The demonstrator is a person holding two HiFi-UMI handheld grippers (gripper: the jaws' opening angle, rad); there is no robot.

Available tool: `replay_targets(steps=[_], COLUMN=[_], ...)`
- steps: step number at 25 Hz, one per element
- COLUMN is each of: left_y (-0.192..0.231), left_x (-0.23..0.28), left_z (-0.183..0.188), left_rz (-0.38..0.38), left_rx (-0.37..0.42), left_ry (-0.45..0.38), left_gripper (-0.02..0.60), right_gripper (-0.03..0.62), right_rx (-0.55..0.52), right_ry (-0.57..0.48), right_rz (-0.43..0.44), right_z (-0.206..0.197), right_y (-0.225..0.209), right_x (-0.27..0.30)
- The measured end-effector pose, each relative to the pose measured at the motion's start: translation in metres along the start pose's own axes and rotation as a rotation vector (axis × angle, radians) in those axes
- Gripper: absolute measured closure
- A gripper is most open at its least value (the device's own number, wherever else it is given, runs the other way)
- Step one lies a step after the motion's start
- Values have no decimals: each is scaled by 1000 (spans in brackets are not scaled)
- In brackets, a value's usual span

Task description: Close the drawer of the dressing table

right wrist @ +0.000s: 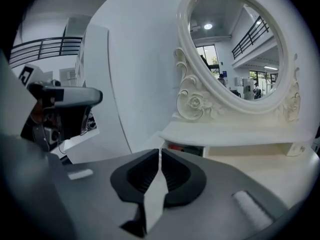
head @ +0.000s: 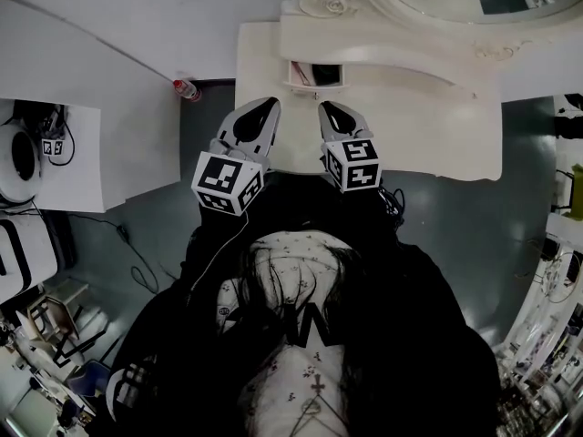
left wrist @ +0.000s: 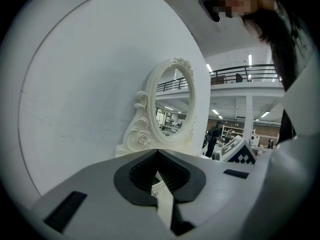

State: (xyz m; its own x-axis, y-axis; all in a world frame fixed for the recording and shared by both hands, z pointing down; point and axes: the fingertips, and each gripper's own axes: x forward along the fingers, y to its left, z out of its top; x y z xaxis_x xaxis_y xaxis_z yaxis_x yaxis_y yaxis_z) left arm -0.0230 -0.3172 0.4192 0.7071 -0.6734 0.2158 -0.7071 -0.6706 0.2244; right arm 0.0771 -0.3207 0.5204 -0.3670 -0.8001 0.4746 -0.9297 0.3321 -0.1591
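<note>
The white dressing table [head: 437, 126] stands ahead, its oval mirror [right wrist: 235, 54] at the back. Under the mirror's shelf a small drawer [head: 314, 74] is pulled out, dark inside; in the right gripper view the drawer [right wrist: 186, 148] lies just beyond the jaws, with something red in it. My left gripper [head: 265, 106] hangs over the table's near left edge, its jaws shut and empty [left wrist: 157, 153]. My right gripper [head: 328, 107] points at the drawer from a short way off. A thin slit shows between its tips [right wrist: 160, 151], with nothing between them.
A small red-capped bottle [head: 186, 89] lies on the floor left of the table. White desks [head: 82, 144] with gear stand further left, and cluttered shelves [head: 547, 335] line the right side. A pale curved wall [left wrist: 90, 94] fills the left gripper view.
</note>
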Motion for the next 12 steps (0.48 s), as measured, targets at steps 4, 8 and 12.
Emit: replay_targets(steps=[4,8,12], left_y=[1,2,10], left_x=[12,18,19], left_z=[1,-2,-7], left_rz=[5,18,42], left_rx=[-2,-3,-9], left_ry=[13,33,54], left_gripper=[581,581,581], right_gripper=[556,550,540], right_rx=[5,11,20], right_ry=[72,134,176], right_rz=[1,9,14], right_z=[-24,-45,-60], right_y=[-12,-20,-24], right_x=[18,35,52])
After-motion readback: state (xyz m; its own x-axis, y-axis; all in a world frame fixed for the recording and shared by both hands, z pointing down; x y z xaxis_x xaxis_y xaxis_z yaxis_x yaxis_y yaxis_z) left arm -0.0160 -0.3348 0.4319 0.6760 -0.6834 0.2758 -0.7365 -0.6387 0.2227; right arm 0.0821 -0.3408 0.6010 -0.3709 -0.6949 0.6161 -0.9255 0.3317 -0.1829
